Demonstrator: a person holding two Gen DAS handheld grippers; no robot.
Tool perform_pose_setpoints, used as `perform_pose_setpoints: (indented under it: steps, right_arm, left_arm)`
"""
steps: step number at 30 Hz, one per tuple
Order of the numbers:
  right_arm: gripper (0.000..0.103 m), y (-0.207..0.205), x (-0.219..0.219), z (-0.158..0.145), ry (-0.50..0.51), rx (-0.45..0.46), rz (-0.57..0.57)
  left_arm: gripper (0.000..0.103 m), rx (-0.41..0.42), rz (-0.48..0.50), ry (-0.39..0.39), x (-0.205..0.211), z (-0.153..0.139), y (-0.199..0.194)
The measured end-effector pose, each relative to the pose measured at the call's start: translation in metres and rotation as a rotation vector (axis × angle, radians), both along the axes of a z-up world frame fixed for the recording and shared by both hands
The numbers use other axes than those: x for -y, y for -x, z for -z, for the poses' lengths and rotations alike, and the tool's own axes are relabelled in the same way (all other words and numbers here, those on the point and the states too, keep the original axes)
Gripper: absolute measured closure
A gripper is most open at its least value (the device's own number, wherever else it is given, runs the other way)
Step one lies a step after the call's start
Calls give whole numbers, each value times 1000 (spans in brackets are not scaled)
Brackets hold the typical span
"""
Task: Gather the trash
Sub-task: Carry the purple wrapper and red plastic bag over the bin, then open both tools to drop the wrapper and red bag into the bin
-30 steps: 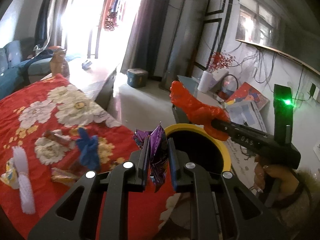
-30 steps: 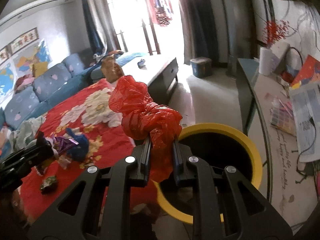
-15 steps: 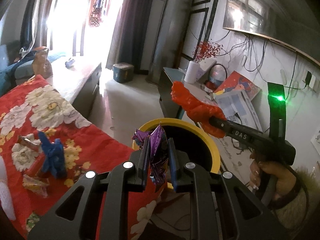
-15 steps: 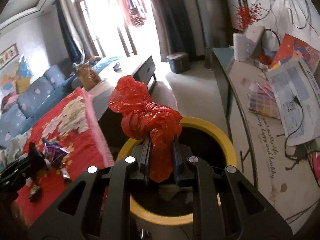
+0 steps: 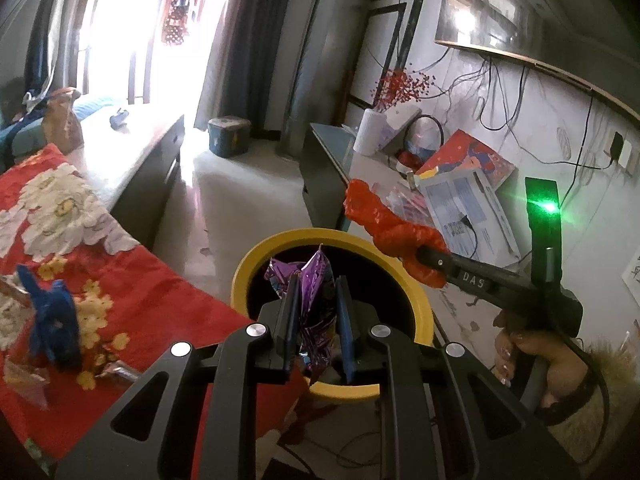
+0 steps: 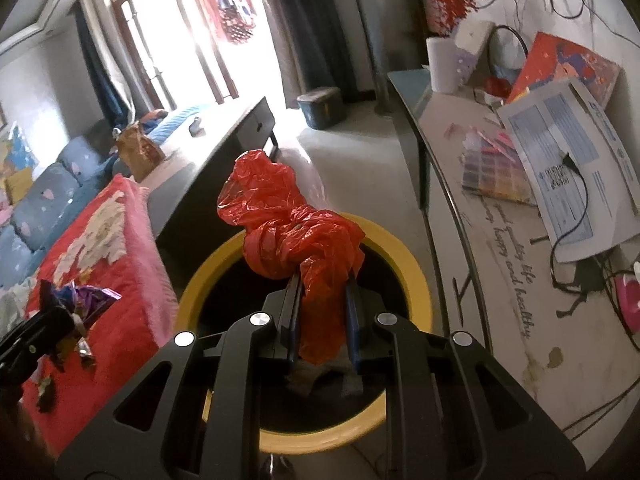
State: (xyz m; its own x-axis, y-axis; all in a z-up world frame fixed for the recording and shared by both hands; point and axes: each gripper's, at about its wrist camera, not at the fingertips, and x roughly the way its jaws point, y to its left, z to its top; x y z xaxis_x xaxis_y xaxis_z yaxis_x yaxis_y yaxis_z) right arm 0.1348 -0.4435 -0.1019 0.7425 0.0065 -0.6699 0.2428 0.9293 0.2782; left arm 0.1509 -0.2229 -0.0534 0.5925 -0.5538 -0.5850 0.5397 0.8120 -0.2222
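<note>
Trash bin (image 6: 416, 276), yellow-rimmed and dark inside, stands on the floor between the red flowered bed cover (image 5: 132, 276) and the counter (image 6: 492, 216). Your right claw (image 6: 322, 300) is clenched on a crumpled red plastic bag (image 6: 288, 220), held above the bin's mouth. Your left claw (image 5: 316, 312) grips a purple foil wrapper (image 5: 316, 284) over the rim. A blue scrap (image 5: 52, 316) lies on the cover.

"DAS" on right gripper (image 5: 430, 258) (white lettering)

Left hand-held gripper (image 5: 316, 312) clamped; right hand-held gripper (image 6: 324, 312) clamped.
</note>
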Motion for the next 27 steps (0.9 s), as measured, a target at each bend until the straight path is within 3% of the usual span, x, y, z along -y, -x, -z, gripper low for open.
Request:
perform_pose_setpoints:
  steps: [10,15,16,18,19,27]
  right_arm:
    - [89,-3,11,20,-24,-57,22]
    - [81,-4,14,25,-48,-65,28]
    - [77,-4,14,26,-53,-68,31]
    - [65,-4,14,27,-58,-71,32]
    - [58,-4,14,27,-58,-70,37]
    - [45,-1,2,13,-30,-29,22]
  left_arm:
    - [86,-38,26,-23,28,28,-16]
    - [84,-49,30,-43,35,42,-26]
    - [81,-47,30,-41,36,42,-28]
    - [63,-48,31,-35,37,43,-32]
    - [45,-51,29,-33,36,44,-33]
    - [21,-22,-27,-7,20,24,-23]
